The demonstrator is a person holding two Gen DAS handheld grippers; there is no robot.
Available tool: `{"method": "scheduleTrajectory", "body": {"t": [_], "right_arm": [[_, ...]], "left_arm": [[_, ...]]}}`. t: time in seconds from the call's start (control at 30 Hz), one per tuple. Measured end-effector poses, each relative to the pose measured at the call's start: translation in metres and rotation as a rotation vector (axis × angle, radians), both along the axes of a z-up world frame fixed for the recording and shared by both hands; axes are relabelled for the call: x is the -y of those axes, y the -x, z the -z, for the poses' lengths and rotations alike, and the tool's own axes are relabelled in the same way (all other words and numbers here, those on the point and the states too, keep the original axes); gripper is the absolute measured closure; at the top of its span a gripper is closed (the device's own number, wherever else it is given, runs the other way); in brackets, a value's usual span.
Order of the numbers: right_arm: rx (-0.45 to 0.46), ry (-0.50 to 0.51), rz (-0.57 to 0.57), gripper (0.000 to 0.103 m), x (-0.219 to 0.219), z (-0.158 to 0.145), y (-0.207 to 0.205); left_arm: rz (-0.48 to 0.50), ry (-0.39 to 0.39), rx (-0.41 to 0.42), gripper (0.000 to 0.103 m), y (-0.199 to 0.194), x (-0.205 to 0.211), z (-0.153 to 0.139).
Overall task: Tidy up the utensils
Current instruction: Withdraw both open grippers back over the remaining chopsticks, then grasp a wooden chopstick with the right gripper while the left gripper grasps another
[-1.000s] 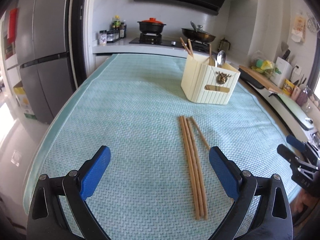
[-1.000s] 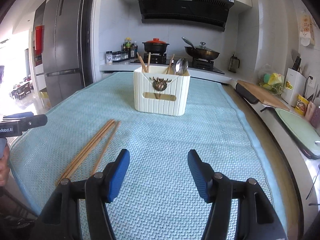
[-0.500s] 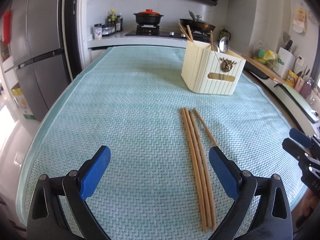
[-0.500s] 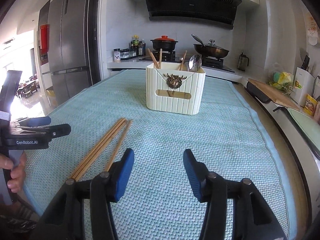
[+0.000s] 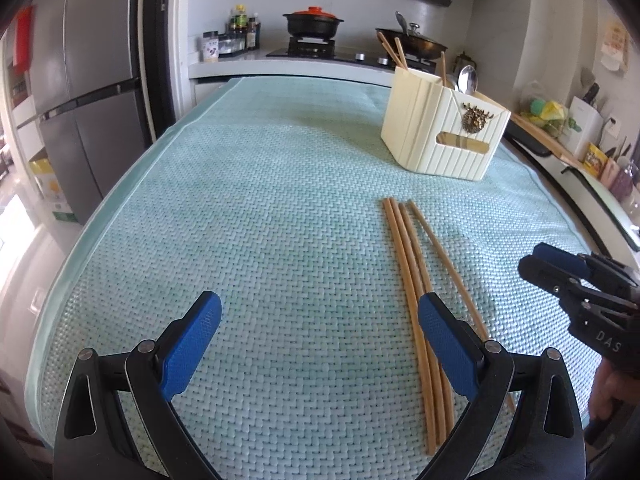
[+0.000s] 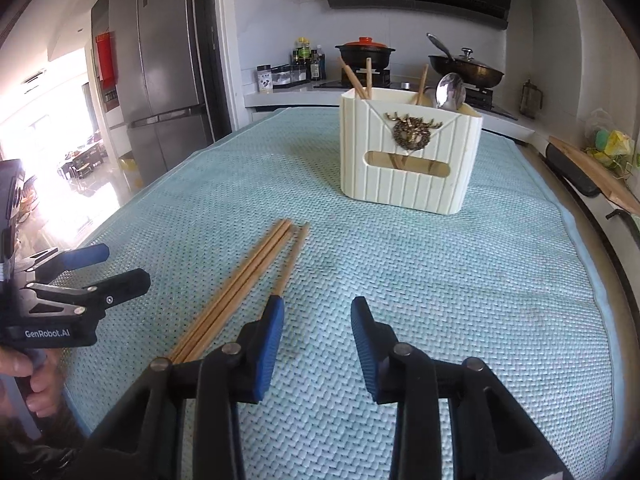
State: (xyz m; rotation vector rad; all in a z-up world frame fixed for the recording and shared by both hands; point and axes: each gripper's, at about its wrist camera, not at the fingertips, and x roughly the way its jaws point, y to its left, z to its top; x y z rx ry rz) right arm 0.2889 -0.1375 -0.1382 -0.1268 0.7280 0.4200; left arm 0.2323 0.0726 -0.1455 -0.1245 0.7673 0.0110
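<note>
Several wooden chopsticks (image 5: 412, 276) (image 6: 248, 280) lie side by side on the teal mat (image 5: 260, 208) (image 6: 460, 280). A cream utensil holder (image 5: 442, 136) (image 6: 408, 156) stands farther back, with chopsticks and a spoon (image 6: 450, 90) sticking out of it. My left gripper (image 5: 320, 320) is wide open low over the mat, its right pad (image 5: 444, 340) over the chopsticks' near part. My right gripper (image 6: 318, 320) (image 5: 554, 262) is closing with nothing between its jaws; its left pad (image 6: 270, 332) sits just right of the chopsticks.
A stove with a red-lidded pot (image 5: 314, 24) and a wok (image 6: 466, 68) stands behind the table. A grey fridge (image 5: 80, 92) is at the left. A cutting board (image 6: 588, 168) and packets line the counter at the right. A hand (image 6: 40, 384) holds the left gripper.
My right gripper's jaws have narrowed and it has moved left toward the chopsticks. The left gripper has sunk a little, staying wide open.
</note>
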Motion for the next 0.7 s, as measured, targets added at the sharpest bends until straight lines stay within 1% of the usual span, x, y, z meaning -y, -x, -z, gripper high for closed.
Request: {"method": "scheduleTrajectory", "body": {"t": [0.17, 0.33, 0.47, 0.5, 0.53, 0.57, 0.63, 0.7], "right_arm": [[-0.040, -0.004, -0.038, 0.068, -0.022, 0.008, -0.026], [-0.093, 0.031, -0.053, 0.068, -0.035, 0.019, -0.051], [-0.094, 0.056, -0.051, 0.068, -0.043, 0.025, -0.059], [-0.092, 0.058, -0.054, 0.074, -0.045, 0.026, -0.059], [-0.097, 0.058, -0.057, 0.078, -0.048, 0.027, -0.061], [-0.103, 0.059, -0.060, 0.079, -0.050, 0.029, -0.062], [-0.097, 0.064, -0.067, 0.080, -0.053, 0.031, -0.062], [-0.094, 0.088, -0.077, 0.082, -0.057, 0.035, -0.062]], "left_arm": [[-0.009, -0.003, -0.003, 0.004, 0.000, -0.003, 0.000], [-0.022, 0.003, -0.010, 0.004, -0.002, -0.007, 0.002], [-0.017, 0.001, -0.020, 0.004, -0.004, -0.004, 0.005], [-0.014, -0.002, -0.022, 0.004, -0.004, -0.003, 0.006], [-0.011, -0.005, -0.025, 0.004, -0.005, -0.002, 0.006], [-0.008, -0.006, -0.027, 0.004, -0.006, -0.001, 0.007], [-0.004, -0.007, -0.029, 0.004, -0.007, 0.001, 0.007], [0.000, -0.010, -0.031, 0.004, -0.009, 0.002, 0.008]]}}
